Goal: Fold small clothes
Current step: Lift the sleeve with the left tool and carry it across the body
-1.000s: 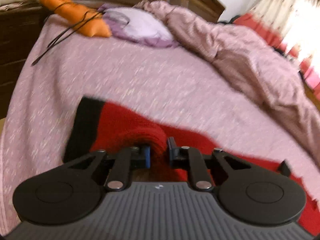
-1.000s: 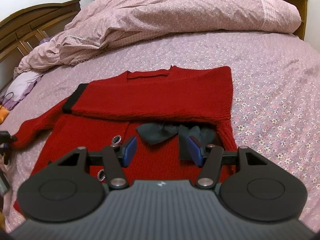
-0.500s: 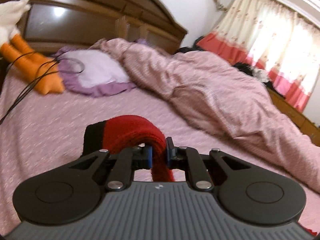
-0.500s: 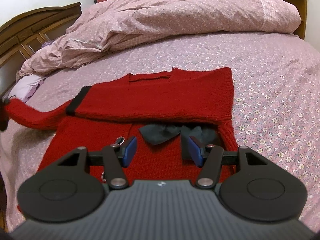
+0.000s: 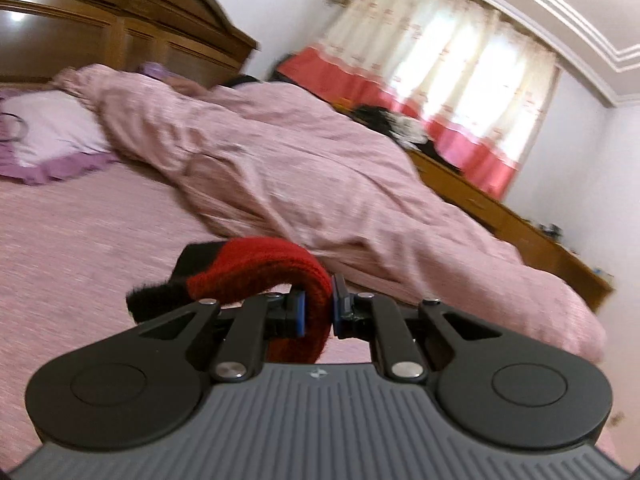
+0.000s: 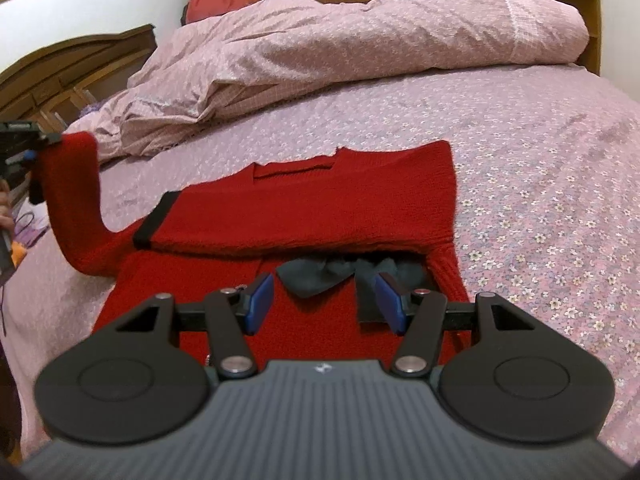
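My left gripper [image 5: 318, 311] pinches the red sweater's sleeve [image 5: 280, 270], lifted above the bed [image 6: 540, 160]. My right gripper [image 6: 324, 300] hovers, jaws apart and empty, over the sweater [image 6: 320, 204] lying flat.

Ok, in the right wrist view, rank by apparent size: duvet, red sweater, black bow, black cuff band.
1. Duvet, though it lies farther away, so it is really bigger still.
2. Sweater.
3. Bow.
4. Cuff band, smallest; close to the bow.
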